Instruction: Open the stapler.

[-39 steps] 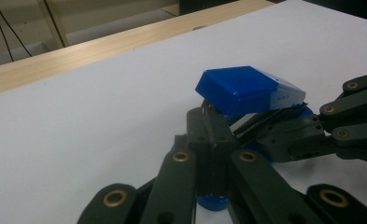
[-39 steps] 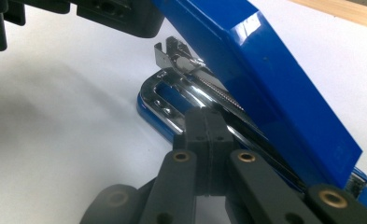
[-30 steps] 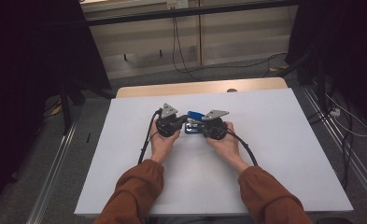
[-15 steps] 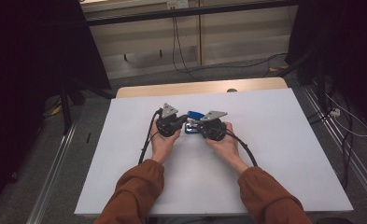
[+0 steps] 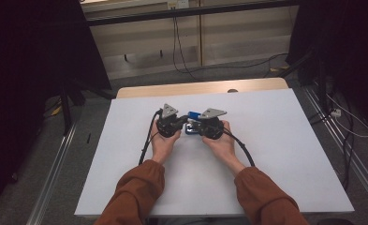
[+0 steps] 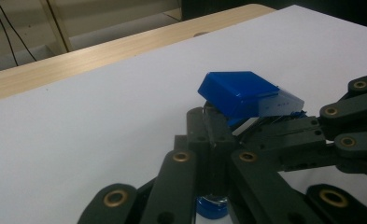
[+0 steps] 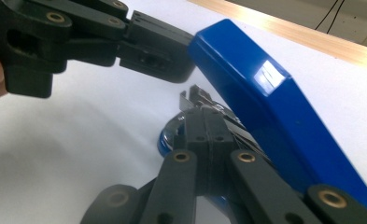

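Observation:
A blue stapler [image 5: 191, 127] lies mid-table between both grippers, with its blue top [image 6: 239, 93] tilted up off the base. My left gripper [image 5: 180, 123] comes in from the left. Its jaws are shut, and their tips [image 6: 214, 123] sit under the near end of the raised top. My right gripper [image 5: 198, 128] comes in from the right. It is shut on the stapler's metal inner part [image 7: 197, 100], under the blue top [image 7: 265, 102]. The left gripper [image 7: 155, 53] touches the end of that top. A rounded blue end of the base [image 7: 168, 137] lies on the table below.
White table surface [image 5: 275, 140] extends widely around the hands, with a wooden strip [image 5: 200, 87] along the far edge. The black cables [image 5: 146, 140] trail back from the grippers beside the person's forearms. Dark stands and floor cables lie beyond the table.

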Motion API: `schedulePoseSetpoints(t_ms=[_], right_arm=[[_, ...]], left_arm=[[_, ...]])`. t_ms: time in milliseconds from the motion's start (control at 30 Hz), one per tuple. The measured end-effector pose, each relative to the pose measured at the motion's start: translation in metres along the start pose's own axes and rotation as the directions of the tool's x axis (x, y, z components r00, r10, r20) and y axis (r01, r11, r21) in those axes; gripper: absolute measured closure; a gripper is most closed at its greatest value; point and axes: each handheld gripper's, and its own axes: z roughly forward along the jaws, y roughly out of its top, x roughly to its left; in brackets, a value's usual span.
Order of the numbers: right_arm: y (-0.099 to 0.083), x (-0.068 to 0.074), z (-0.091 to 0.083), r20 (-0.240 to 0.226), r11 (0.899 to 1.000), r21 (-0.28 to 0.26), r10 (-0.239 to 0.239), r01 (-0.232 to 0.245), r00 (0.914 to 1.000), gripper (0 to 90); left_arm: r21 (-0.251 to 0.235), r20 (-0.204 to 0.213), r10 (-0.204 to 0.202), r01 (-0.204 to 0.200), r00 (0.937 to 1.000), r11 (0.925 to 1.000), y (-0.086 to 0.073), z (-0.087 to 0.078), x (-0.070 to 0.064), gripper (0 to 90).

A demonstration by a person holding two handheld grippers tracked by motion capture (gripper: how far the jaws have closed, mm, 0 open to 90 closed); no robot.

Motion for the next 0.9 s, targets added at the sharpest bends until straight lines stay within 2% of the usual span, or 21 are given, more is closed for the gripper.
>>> schedulePoseSetpoints(t_ms=[133,367,500,567,633,767,900], right_arm=[[0.0005,0.0036,0.0031,-0.007,1.000,-0.016,0.020,-0.021,0.9998,90.0],[-0.0003,0.0036,0.0072,0.019,0.999,-0.026,0.045,-0.045,0.9988,90.0],[-0.0001,0.0029,0.0080,0.030,0.999,-0.032,0.039,-0.038,0.9988,90.0],[0.0000,0.0019,0.0077,0.038,0.999,-0.034,0.038,-0.036,0.9986,90.0],[-0.0002,0.0018,0.0078,0.036,0.999,-0.035,0.039,-0.038,0.9986,90.0],[-0.0007,0.0019,0.0077,0.040,0.999,-0.037,0.041,-0.039,0.9984,90.0],[0.0003,0.0023,0.0072,0.040,0.998,-0.045,0.044,-0.043,0.9982,90.0]], left_arm=[[0.002,0.004,-0.006,0.006,1.0000,1.0000,-0.0001,0.0000,0.0003,90.0],[0.004,0.006,-0.004,0.004,1.0000,1.0000,0.0002,-0.0002,0.0005,90.0],[0.020,-0.002,0.003,-0.003,1.0000,0.9998,-0.0006,0.0000,0.0004,90.0],[0.009,0.002,-0.013,0.013,0.9999,0.9999,-0.0007,0.0003,0.0004,90.0],[0.013,0.000,-0.005,0.005,1.0000,0.9999,-0.0007,0.0002,0.0006,90.0],[0.044,-0.007,-0.010,0.010,0.9999,0.9990,-0.0032,0.0015,0.0016,90.0],[0.030,-0.007,-0.017,0.017,0.9998,0.9994,-0.0045,0.0034,0.0013,90.0]])
